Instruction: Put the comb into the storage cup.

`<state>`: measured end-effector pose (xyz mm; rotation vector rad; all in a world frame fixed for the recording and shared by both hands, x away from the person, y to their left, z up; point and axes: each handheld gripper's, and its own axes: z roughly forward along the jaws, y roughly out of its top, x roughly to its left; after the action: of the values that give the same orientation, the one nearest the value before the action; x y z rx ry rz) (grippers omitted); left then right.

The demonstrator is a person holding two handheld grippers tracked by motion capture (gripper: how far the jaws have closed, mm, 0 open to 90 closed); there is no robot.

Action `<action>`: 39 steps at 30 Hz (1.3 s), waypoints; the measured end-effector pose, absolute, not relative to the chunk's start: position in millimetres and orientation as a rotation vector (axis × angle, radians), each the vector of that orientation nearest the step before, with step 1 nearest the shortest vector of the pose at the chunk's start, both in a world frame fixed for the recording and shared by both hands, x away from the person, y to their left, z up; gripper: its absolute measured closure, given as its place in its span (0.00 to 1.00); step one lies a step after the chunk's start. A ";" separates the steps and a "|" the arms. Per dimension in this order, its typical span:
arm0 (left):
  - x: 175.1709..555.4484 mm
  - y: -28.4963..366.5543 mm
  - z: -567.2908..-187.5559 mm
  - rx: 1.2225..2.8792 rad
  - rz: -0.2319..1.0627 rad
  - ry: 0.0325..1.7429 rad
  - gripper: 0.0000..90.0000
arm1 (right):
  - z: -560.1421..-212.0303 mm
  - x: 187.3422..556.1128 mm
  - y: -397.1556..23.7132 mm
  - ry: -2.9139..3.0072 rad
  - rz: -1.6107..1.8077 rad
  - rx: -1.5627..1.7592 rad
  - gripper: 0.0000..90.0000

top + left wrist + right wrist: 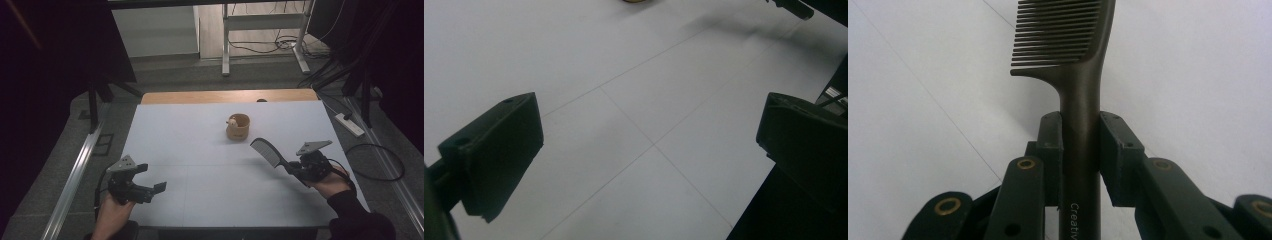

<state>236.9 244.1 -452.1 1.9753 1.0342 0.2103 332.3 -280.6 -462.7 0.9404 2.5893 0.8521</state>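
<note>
Fingers of my left gripper (150, 181) stand apart with nothing between them, hovering over the near-left part of the white table (200, 145). Farther right and back, the small wooden cup (238, 126) stands alone. At the right, my right gripper (292, 168) pinches the dark comb (267, 152) by its handle, teeth lifted toward the cup. I judge the risk is the handle pivoting between the narrow pads; the long toothed end could then swing and tip the cup.
</note>
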 end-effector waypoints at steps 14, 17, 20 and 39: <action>257.3 232.1 -445.4 1.962 0.185 0.986 0.00 | -454.8 327.3 -276.3 2.562 0.948 0.889 0.81; 261.4 228.2 -445.0 1.973 0.179 0.976 0.00 | -453.1 325.6 -274.3 2.563 0.955 0.872 0.81; 265.1 224.5 -443.2 1.977 0.178 0.966 0.00 | -452.1 324.4 -272.2 2.561 0.967 0.852 0.81; 292.3 201.8 -433.1 1.976 0.128 0.891 0.00 | -445.2 315.1 -256.0 2.540 1.016 0.737 0.81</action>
<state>292.3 201.8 -433.1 1.9756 0.8907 0.1277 315.1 -256.0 -445.2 0.7366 2.5396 1.0163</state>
